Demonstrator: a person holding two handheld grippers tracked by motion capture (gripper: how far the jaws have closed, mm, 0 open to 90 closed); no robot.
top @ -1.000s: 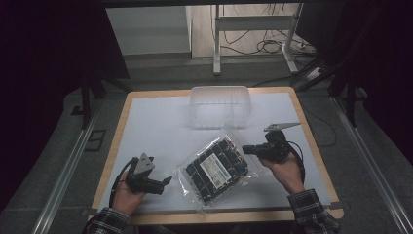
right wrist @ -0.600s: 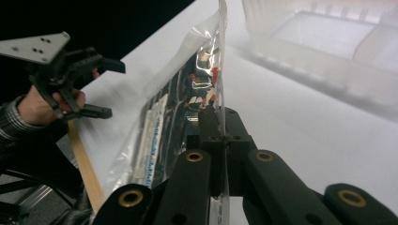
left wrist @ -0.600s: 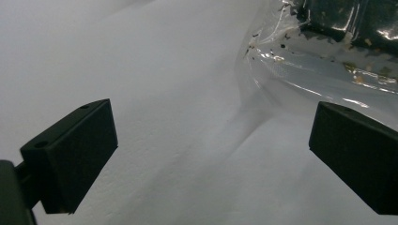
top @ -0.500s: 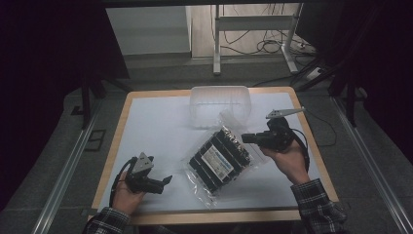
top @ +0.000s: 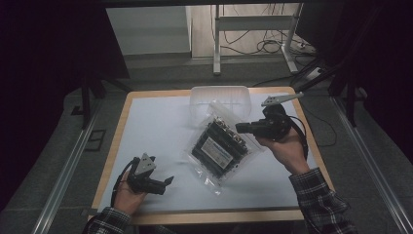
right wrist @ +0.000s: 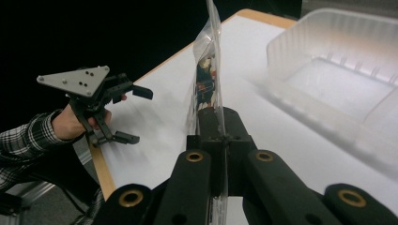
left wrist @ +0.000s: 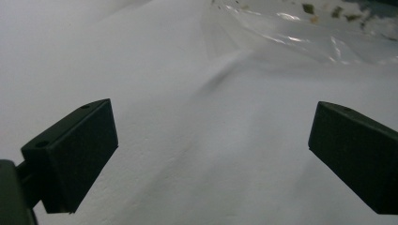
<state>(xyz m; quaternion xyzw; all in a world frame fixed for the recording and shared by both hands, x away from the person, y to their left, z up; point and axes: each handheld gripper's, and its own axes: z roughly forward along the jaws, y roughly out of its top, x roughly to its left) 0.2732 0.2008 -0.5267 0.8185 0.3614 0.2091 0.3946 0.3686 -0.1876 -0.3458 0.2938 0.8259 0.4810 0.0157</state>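
A clear plastic bag of dark parts (top: 221, 146) with a white label hangs tilted over the middle of the white table mat, its lower end near the mat. My right gripper (top: 239, 128) is shut on the bag's right edge, and in the right gripper view the bag (right wrist: 206, 84) stands edge-on between the closed jaws. My left gripper (top: 168, 184) rests open near the front left of the mat, apart from the bag. In the left gripper view its jaws stand wide apart over bare mat, with the bag's clear edge (left wrist: 300, 33) farther ahead.
A clear plastic bin (top: 220, 97) sits at the back middle of the mat, just behind the raised bag; it is also at the right in the right gripper view (right wrist: 338, 79). The table's wooden rim (top: 117, 141) borders the mat. Cables lie on the floor beyond.
My right gripper has lifted the bag's right edge and carried it up and back toward the bin, tilting the bag. The left gripper has stayed in place, open.
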